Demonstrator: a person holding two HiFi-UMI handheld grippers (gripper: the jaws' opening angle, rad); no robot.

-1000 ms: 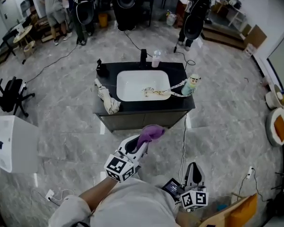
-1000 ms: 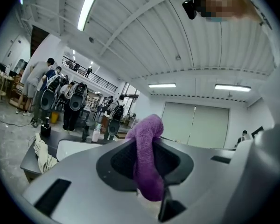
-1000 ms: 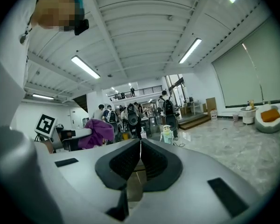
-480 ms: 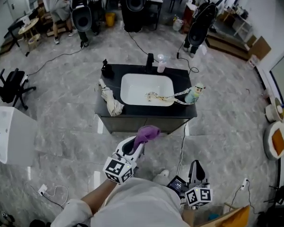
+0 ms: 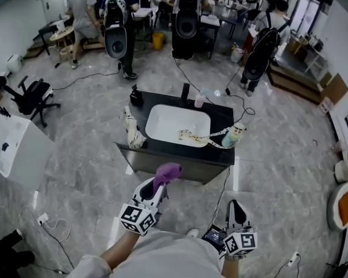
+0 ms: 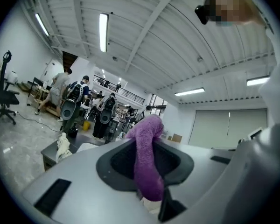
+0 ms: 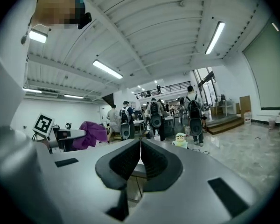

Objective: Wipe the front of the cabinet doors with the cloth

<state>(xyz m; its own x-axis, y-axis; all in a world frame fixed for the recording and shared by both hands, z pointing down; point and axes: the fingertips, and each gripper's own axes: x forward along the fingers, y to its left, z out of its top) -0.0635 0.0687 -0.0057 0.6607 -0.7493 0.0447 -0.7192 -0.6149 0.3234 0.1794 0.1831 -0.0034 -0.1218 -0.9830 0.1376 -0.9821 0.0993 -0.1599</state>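
A purple cloth [image 5: 166, 171] [image 6: 148, 162] is pinched in my left gripper [image 5: 160, 181], which is shut on it and held in the air just in front of the grey cabinet doors [image 5: 162, 168], not touching them. The cabinet carries a black counter [image 5: 221, 126] with a white sink [image 5: 162, 120]. My right gripper [image 5: 236, 208] hangs lower, near my body, its jaws shut with nothing between them; in the right gripper view the cloth [image 7: 91, 133] shows at the left beside the left gripper's marker cube [image 7: 43, 123].
On the counter lie a crumpled rag [image 5: 132, 133], a tape measure [image 5: 206, 137], a small figure bottle [image 5: 233, 135], a soap bottle [image 5: 199, 99] and a black dispenser [image 5: 136, 95]. A cable [image 5: 223, 193] runs over the floor by the cabinet. People with backpacks [image 5: 116, 30] stand behind; an office chair [image 5: 28, 95] at the left.
The head view has tilted up and shows more of the room. My left gripper with the cloth has stayed just in front of the cabinet doors; the right gripper has barely moved.
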